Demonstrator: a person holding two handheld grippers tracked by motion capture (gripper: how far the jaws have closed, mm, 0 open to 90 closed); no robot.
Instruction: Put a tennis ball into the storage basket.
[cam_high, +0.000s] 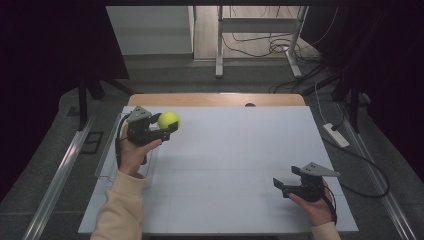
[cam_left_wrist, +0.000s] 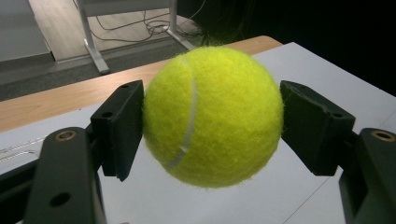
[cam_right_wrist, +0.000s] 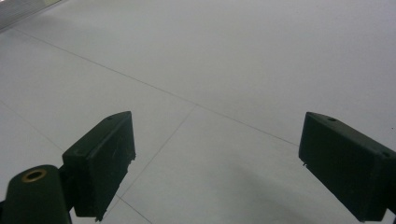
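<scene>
The left tongs (cam_high: 167, 129) hold the ball (cam_high: 169, 120) near the far left corner of the counter (cam_high: 235, 165), close to the left edge and to the wooden strip (cam_high: 215, 99) along the far side. In the left gripper view the ball (cam_left_wrist: 212, 116) sits clamped between both jaws, clear of the white top beneath it. The right tongs (cam_high: 285, 184) are near the front right corner, jaws set wide with nothing between them; in the right gripper view they (cam_right_wrist: 217, 163) look out over bare white surface crossed by thin seam lines. Between the two tongs the whole middle of the counter lies open, well apart from either hand. Beyond the far edge stand table legs (cam_high: 219, 45) and loose cables (cam_high: 260, 47) on the floor.

The ball is bright yellow-green and fuzzy, with a pale curved seam running down its front.
</scene>
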